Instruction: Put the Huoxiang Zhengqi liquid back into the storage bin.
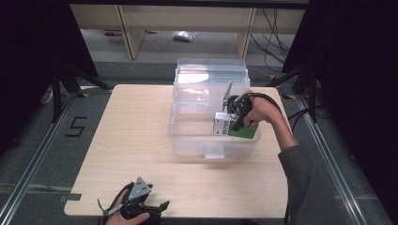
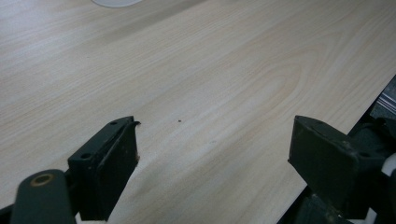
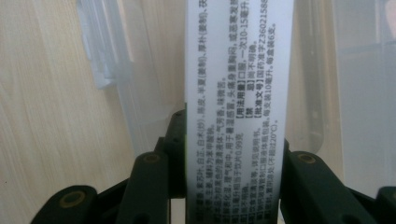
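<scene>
A white and green carton [image 1: 234, 127] with printed text hangs inside the clear plastic bin [image 1: 187, 140] at its right side. My right gripper [image 1: 237, 119] is shut on the carton; in the right gripper view the white printed face [image 3: 238, 93] stands upright between the two black jaws. My left gripper [image 1: 162, 207] rests at the table's front edge, low left of centre. Its jaws stand wide apart over bare wood [image 2: 210, 140], with nothing between them.
The bin's hinged lid [image 1: 211, 77] stands open at the back of the wooden table [image 1: 131, 140]. A small latch tab [image 1: 215, 151] sticks out from the bin's front wall. Dark stands and cables flank the table; the floor lies beyond.
</scene>
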### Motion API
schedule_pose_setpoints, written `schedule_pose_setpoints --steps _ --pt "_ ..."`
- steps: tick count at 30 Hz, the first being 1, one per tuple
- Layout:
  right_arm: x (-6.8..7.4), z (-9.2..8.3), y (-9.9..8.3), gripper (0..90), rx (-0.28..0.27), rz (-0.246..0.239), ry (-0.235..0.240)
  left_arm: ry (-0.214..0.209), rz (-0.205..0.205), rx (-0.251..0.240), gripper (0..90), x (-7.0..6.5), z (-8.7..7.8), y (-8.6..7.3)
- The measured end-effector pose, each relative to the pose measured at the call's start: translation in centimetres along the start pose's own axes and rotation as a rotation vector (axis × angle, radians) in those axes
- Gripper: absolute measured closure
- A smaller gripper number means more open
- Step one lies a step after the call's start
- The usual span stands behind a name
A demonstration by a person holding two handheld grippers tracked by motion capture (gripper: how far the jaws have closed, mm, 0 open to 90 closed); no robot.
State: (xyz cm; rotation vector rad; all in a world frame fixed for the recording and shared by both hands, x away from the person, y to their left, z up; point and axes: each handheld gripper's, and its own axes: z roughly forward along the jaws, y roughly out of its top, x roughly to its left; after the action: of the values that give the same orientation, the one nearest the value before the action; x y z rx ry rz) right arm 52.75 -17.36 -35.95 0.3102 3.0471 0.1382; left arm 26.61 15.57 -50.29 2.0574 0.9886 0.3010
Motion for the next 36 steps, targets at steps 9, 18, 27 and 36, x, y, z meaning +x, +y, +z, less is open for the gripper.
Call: schedule_pose_setpoints --steps 9,18,27,36 --pt "-0.3 1.3 -0.4 64.7 -0.005 -0.017 0.017 -0.003 0.01 -0.001 14.9 0.1 0.0 0.0" --pt "-0.4 2.0 -0.6 64.6 -0.03 -0.043 0.021 -0.001 0.006 -0.003 14.9 0.0 0.0 0.0" --pt "-0.1 2.7 -0.9 64.5 0.005 0.001 0.026 0.011 0.006 0.005 14.9 0.1 0.0 0.0" --pt "-0.2 3.3 -1.0 64.3 -0.003 -0.006 0.04 0.009 0.003 0.001 14.9 0.1 0.0 0.0"
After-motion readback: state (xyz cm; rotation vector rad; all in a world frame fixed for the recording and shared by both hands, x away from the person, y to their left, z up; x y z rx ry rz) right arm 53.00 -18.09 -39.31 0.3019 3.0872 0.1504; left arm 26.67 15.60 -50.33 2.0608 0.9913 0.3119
